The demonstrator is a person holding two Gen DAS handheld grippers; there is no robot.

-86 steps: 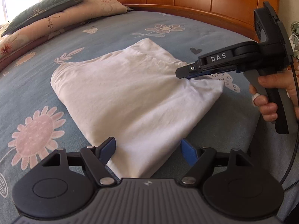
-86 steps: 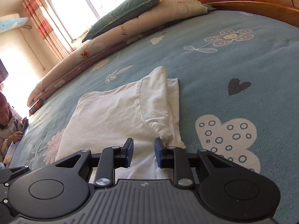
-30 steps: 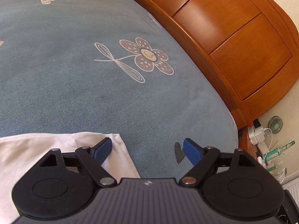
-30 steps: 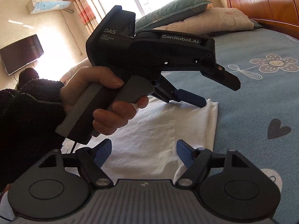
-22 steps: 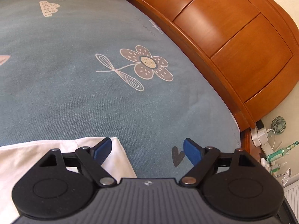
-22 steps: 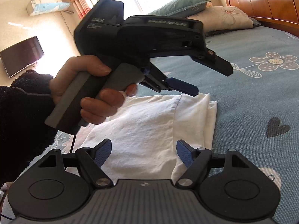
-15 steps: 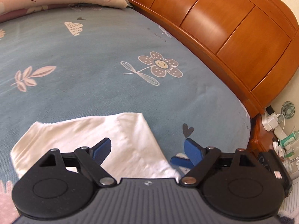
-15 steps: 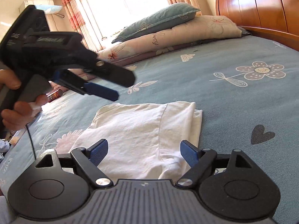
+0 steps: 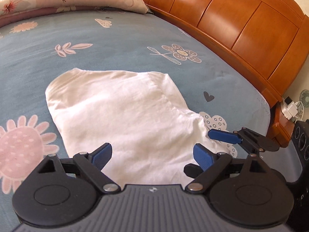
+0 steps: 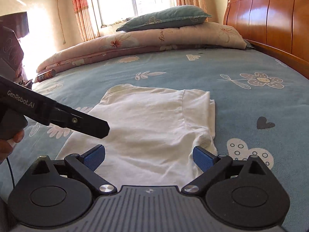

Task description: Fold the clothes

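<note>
While both tongs hang over the bed:
Left gripper (image 9: 152, 152): jaws just widened, spread, pinching nothing.
Right gripper (image 10: 149, 155): jaws just widened, spread, empty.
White shirt (image 10: 154, 123): folded flat, mid-bedspread (image 10: 241, 104), near headboard (image 9: 241, 25) side.
Pillows (image 10: 164, 19): far edge.

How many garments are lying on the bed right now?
1: a folded white shirt lies flat on the blue bedspread, in front of both open grippers. More could lie outside these views.

1. White garment (image 9: 127, 116) lies folded flat on the blue bedspread, mid-frame in both views.
2. One sleeve is tucked over along its right side.
3. Lower right corner bunches up, slightly wrinkled.
</note>
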